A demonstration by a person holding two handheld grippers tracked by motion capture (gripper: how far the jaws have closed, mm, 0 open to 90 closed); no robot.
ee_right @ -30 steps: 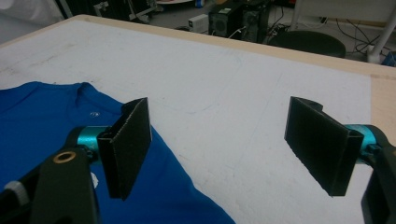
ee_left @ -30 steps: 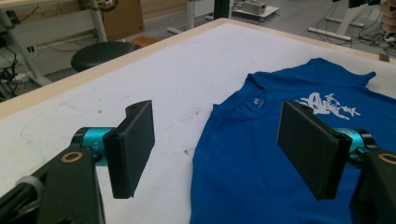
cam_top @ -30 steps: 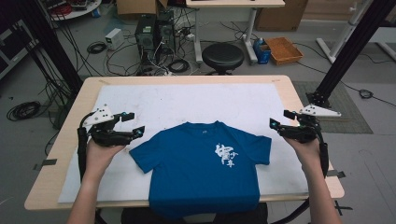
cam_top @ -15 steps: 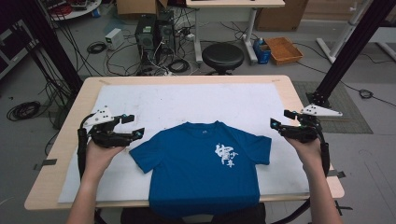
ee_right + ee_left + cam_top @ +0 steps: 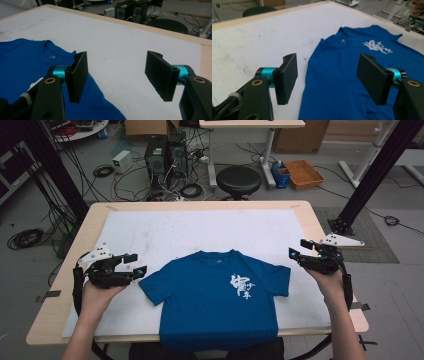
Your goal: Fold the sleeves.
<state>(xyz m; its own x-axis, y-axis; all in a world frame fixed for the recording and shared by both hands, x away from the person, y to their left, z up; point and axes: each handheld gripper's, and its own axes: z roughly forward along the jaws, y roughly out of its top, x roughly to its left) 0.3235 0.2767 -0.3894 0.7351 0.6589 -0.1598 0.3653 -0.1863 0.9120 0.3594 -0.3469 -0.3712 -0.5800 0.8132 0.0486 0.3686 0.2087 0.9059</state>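
Fingers: both pairs are wide apart and hold nothing.
Left gripper (image 5: 135,265): it hangs just beside the shirt's left sleeve. In its own view (image 5: 327,75) the sleeve lies between the jaws, lower down.
Shirt (image 5: 215,300): blue, flat, white print on the chest. It lies on the white sheet (image 5: 200,230), hem over the near edge.
Right gripper (image 5: 296,249): just beside the right sleeve, above the sheet.
Table (image 5: 75,250): light wood, under the sheet.

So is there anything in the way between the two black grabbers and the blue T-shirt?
Nothing visible. The blue T-shirt lies flat on the white table cover. The left gripper is open beside one sleeve, the right gripper open beside the other, with bare cover between.
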